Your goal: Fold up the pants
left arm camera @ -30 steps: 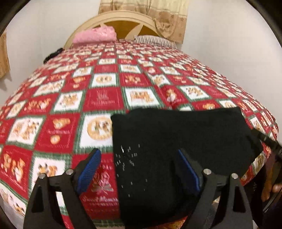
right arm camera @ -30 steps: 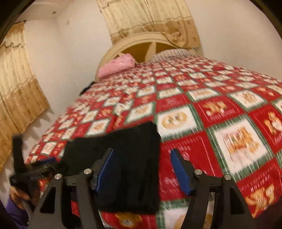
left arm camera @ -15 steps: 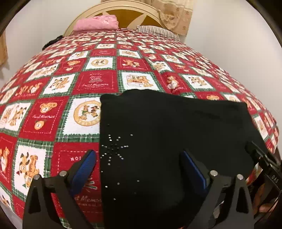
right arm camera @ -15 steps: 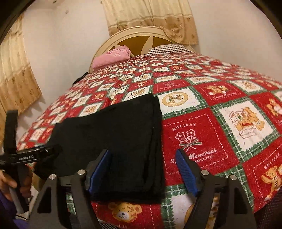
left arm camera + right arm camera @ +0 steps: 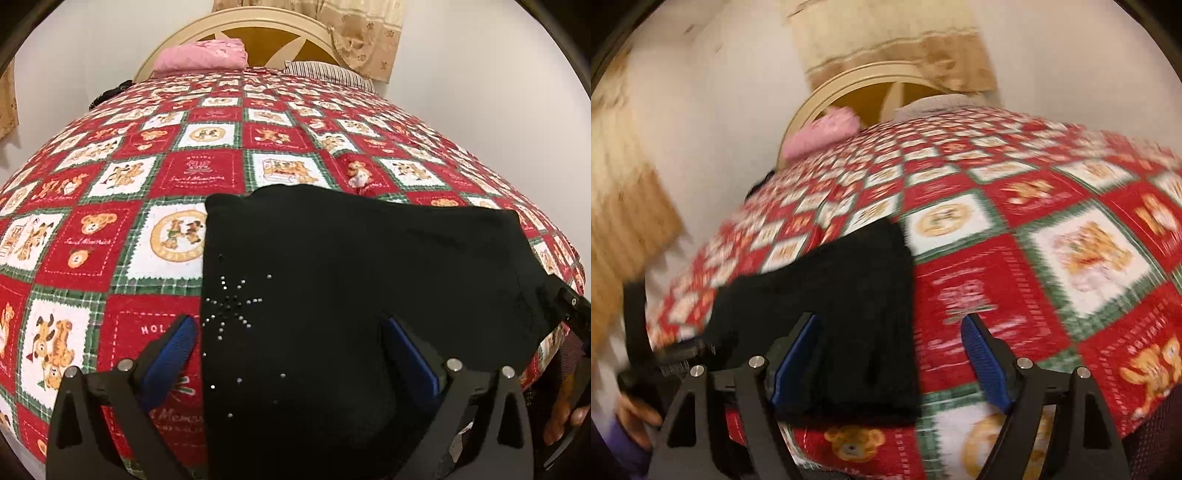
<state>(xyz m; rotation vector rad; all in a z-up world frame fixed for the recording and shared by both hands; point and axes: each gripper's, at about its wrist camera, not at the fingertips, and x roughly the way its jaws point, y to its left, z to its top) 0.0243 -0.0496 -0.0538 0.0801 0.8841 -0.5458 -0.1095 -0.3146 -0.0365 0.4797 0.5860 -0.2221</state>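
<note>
quilt [image 5: 110,206] squares read "sweet memories", "holiday"

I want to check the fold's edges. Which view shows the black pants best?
The left wrist view: the folded black pants lie sharp, nearly whole, their rhinestone starburst visible. The right wrist view is motion-blurred and shows only one end of them.

- A bed [image 5: 110,192] is seen, covered by a red, white and green patchwork bedspread [image 5: 280,140] printed with bears.
- Black folded pants [image 5: 351,277] are laid flat on the bedspread, at the end farthest from the headboard [image 5: 258,27].
- A pink pillow [image 5: 201,55] and a striped pillow [image 5: 325,72] are set against the headboard.
</note>
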